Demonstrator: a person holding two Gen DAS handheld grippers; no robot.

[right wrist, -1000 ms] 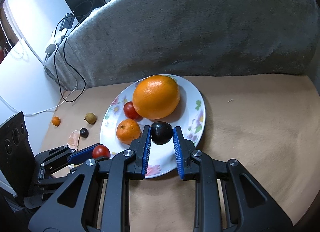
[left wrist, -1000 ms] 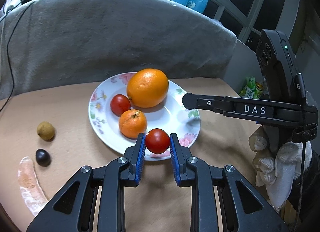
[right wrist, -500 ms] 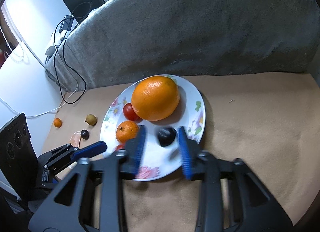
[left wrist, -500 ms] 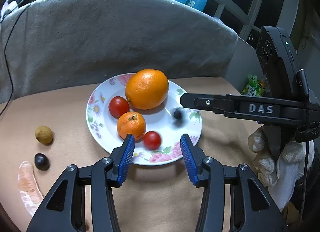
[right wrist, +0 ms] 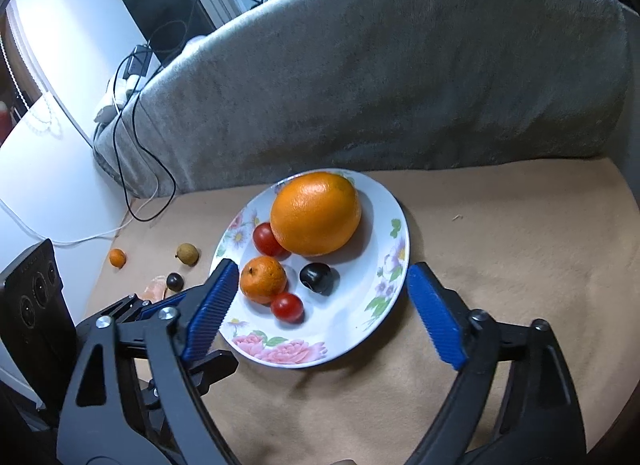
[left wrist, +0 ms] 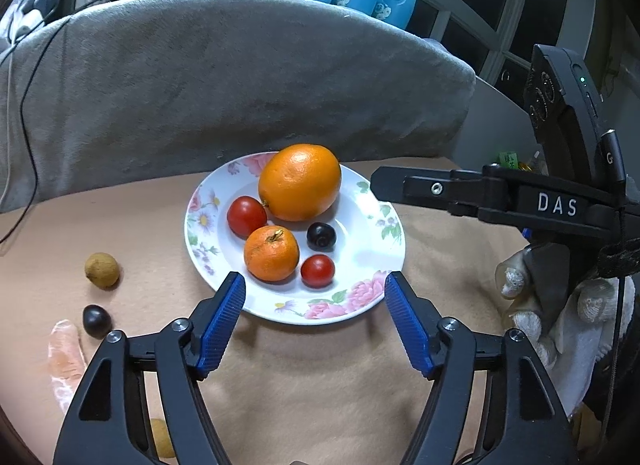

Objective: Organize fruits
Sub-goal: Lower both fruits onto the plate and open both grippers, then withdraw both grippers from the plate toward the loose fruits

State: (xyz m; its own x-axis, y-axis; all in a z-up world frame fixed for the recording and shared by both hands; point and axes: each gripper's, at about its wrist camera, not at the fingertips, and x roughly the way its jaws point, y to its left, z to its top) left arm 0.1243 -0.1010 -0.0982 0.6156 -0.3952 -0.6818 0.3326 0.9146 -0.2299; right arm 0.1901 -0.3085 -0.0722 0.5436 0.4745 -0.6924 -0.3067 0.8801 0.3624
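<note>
Since a second ago: both grippers have let go and drawn back; the small tomato and the dark grape they held now lie on the plate.
Grey cushion (left wrist: 240, 77): stands behind the tan cloth (left wrist: 320, 393) that everything rests on.
Plate (left wrist: 360, 257): floral, white, in the middle of the cloth, holding five fruits.
Left gripper (left wrist: 312, 307): jaws spread wide, holding nothing, blue pads either side of the plate's near rim.
Right gripper (right wrist: 318, 299): also wide open and empty, over the near half of the plate; from the left view it (left wrist: 380, 185) reaches in side-on.
Big orange (left wrist: 300, 183): at the back of the plate.
Mandarin (left wrist: 272, 253): in front of it, touching the larger tomato (left wrist: 247, 215).
Small tomato (left wrist: 317, 271): just beside the mandarin, nearest the rim.
Dark grape (left wrist: 321, 235): between orange and small tomato.
Off the plate, left: a longan (left wrist: 102, 269), a second dark grape (left wrist: 96, 321), a pale peeled segment (left wrist: 66, 361); farther out, a tiny orange fruit (right wrist: 117, 257).
</note>
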